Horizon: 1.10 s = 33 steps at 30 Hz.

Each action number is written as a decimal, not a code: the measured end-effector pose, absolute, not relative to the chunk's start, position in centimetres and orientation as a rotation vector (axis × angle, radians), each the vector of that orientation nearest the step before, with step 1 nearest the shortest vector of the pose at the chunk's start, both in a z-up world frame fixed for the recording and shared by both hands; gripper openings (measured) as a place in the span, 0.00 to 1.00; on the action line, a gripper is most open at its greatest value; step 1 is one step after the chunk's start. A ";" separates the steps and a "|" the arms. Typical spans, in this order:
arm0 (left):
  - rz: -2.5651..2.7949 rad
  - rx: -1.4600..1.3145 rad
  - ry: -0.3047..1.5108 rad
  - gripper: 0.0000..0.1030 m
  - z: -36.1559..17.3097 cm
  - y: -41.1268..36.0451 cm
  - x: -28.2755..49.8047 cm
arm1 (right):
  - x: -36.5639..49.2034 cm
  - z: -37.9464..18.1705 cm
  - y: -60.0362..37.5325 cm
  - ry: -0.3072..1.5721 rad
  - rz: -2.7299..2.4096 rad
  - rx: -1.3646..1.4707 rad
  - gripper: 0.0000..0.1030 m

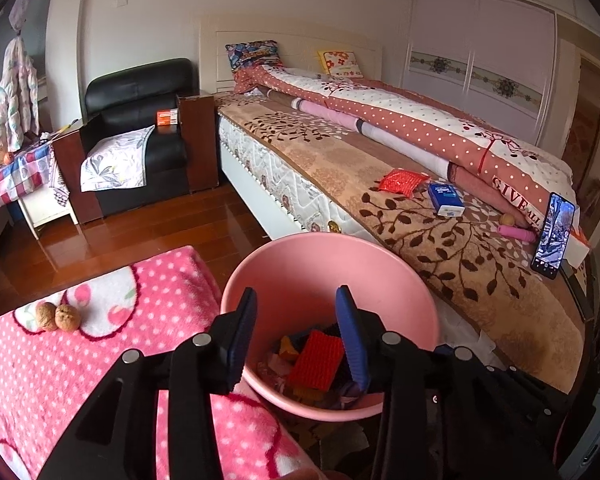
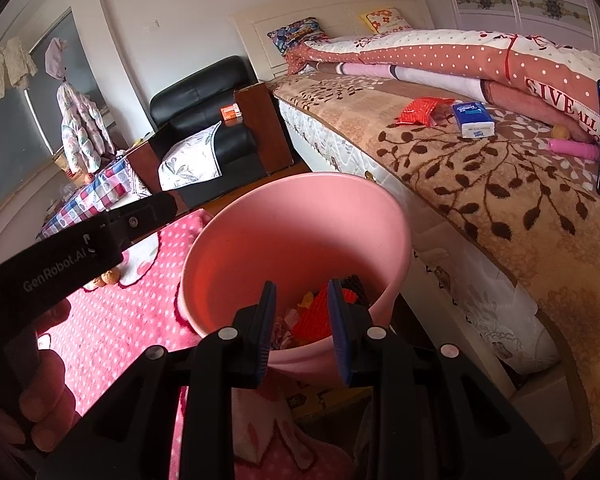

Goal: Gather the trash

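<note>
A pink bin (image 1: 300, 264) stands on the floor between the bed and a pink dotted blanket; it also shows in the right wrist view (image 2: 292, 224). Inside lie a red textured wrapper (image 1: 316, 360) and several other scraps (image 2: 312, 312). My left gripper (image 1: 296, 320) is open and empty above the bin's near rim. My right gripper (image 2: 302, 308) is open and empty, also over the bin. A red snack packet (image 1: 402, 182) lies on the bed (image 2: 424, 110). Two walnuts (image 1: 58, 317) sit on the blanket.
On the bed's brown leaf cover (image 1: 440, 240) lie a blue tissue pack (image 1: 446, 199), a pink tube (image 1: 518, 233) and a propped phone (image 1: 553, 236). A black armchair (image 1: 140, 128) stands at the back. The left gripper's body (image 2: 76, 248) crosses the right view.
</note>
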State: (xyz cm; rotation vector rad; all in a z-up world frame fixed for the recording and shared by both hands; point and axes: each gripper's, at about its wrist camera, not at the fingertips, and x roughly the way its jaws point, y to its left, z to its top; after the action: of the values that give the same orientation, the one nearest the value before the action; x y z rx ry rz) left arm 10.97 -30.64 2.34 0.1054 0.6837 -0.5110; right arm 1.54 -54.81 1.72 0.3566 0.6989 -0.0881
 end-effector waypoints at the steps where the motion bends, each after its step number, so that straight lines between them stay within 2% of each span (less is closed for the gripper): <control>1: -0.501 0.111 0.682 0.39 2.4 -30.4 10.8 | 1.5 1.8 -54.7 0.699 -0.088 0.355 0.26; 9: -0.465 0.113 0.670 0.39 2.9 -28.5 9.0 | 0.7 2.2 -53.8 0.691 -0.078 0.357 0.27; 11: -0.458 0.110 0.666 0.39 3.1 -28.0 8.6 | 0.5 2.5 -53.6 0.680 -0.077 0.366 0.38; 13: -0.448 0.107 0.660 0.38 3.2 -27.3 8.1 | 0.2 2.7 -53.3 0.674 -0.072 0.366 0.40; 33: -0.401 0.055 0.649 0.36 3.7 -22.9 6.1 | -0.5 3.8 -49.8 0.675 -0.036 0.294 0.40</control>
State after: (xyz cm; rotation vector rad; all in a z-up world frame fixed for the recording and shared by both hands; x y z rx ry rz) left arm 6.06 -22.91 3.69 0.0546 0.6485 -0.4006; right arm -0.51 -49.78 3.79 0.2941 0.6755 -0.0361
